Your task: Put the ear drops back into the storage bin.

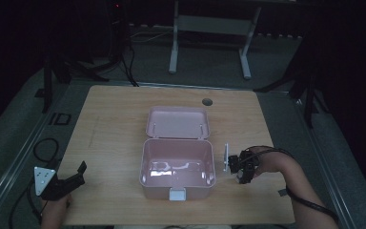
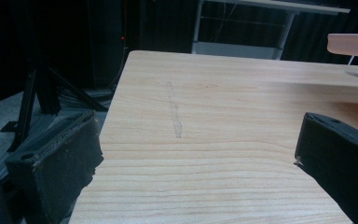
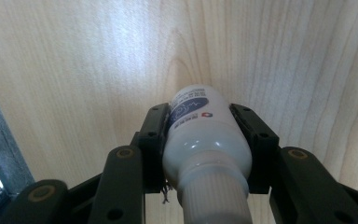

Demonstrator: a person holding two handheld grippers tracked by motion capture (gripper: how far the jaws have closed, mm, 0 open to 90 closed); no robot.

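An open pink box stands in the middle of the table, its lid laid back on the far side. Just right of the box, a hand holds my right gripper. In the right gripper view its jaws press both sides of a white bottle with a blue label and a ribbed cap, held over bare wood; my right gripper is shut on it. My left gripper rests at the table's near left corner. In the left gripper view, my left gripper stands open with nothing between its jaws.
The wooden table has a round cable hole near its far edge. A white desk frame stands on the floor beyond. Cables lie left of the table, and dark stands flank it on both sides.
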